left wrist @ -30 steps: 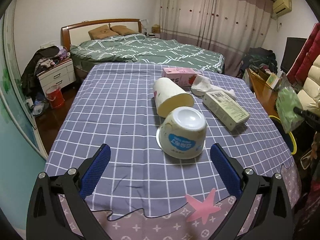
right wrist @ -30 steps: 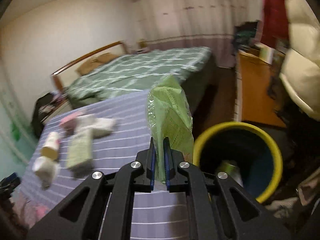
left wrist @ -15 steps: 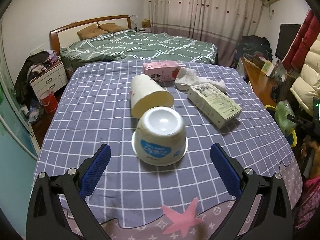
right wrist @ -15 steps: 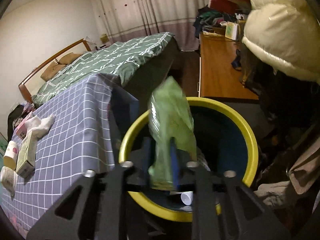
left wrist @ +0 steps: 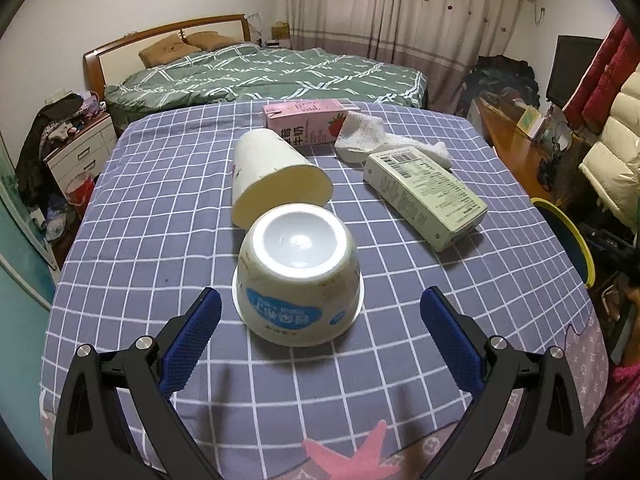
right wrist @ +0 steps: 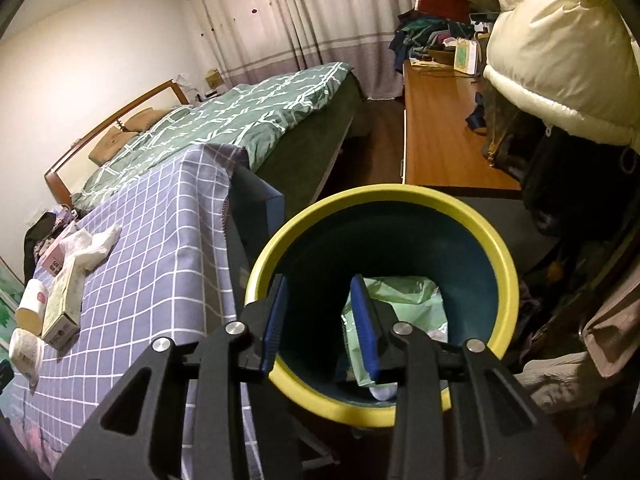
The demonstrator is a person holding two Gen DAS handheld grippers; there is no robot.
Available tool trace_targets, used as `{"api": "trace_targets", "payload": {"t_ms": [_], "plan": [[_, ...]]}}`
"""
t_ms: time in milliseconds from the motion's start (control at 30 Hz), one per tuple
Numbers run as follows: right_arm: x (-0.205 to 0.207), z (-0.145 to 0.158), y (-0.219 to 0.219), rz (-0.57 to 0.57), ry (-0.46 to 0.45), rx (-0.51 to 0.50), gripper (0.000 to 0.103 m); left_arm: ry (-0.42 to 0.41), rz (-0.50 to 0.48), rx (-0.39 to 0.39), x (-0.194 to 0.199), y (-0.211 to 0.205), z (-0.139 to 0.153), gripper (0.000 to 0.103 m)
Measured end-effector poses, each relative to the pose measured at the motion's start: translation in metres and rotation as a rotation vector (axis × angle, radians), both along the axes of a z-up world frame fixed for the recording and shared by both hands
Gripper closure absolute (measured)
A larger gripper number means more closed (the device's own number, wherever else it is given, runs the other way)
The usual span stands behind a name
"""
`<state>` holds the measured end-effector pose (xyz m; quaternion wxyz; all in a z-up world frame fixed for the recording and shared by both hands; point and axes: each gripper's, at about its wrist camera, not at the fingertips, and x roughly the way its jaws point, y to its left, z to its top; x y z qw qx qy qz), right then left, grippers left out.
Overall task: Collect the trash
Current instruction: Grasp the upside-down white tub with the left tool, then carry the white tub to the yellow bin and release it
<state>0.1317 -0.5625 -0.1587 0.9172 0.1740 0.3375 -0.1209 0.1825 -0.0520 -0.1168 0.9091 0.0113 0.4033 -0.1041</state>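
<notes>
Overhead, the right gripper [right wrist: 319, 322] pointed down into the bin [right wrist: 496, 258], jaws partly open and empty; the green bag [right wrist: 404, 300] lay inside. The left gripper [left wrist: 320, 334] hovered low over the counter [left wrist: 160, 208], jaws wide, with the upturned tub [left wrist: 298, 276] at 12 o'clock.

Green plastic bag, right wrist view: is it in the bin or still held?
In the bin. The green plastic bag lies inside the yellow-rimmed bin, and the right tool above it is open, gripping nothing.

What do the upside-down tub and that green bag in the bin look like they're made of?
Upside-down tub: apparently glossy plastic or coated paper; its base shines under the light. Green bag: thin, crinkly, translucent plastic film, lying wrinkled inside the yellow-rimmed bin.
</notes>
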Motion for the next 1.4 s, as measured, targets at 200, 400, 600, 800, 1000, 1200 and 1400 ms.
{"api": "trace_targets", "payload": {"t_ms": [200, 400, 600, 800, 1000, 1200, 1400], "plan": [[0.001, 0.001, 0.007, 0.023, -0.002, 0.015, 0.071, 0.006, -0.002, 0.028, 0.024, -0.004, -0.007, 0.005], [0.002, 0.002, 0.010, 0.036, -0.002, 0.020, 0.071, 0.039, 0.007, 0.045, 0.047, -0.008, -0.022, 0.005], [0.004, -0.002, 0.009, 0.037, 0.010, 0.032, 0.071, 0.064, 0.017, 0.070, 0.059, -0.011, -0.035, 0.018], [0.005, -0.007, 0.012, 0.044, 0.022, 0.042, 0.071, 0.059, 0.013, 0.061, 0.061, -0.011, -0.036, 0.019], [0.000, -0.006, 0.010, 0.039, 0.013, 0.049, 0.071, 0.045, 0.001, 0.057, 0.051, -0.015, -0.026, 0.019], [-0.014, -0.002, 0.001, 0.019, -0.010, 0.060, 0.071, -0.003, -0.056, 0.050, 0.034, -0.039, 0.002, 0.019], [-0.036, 0.006, -0.010, -0.009, -0.050, 0.055, 0.071, -0.037, -0.180, 0.034, 0.030, -0.090, 0.027, 0.019]]}}
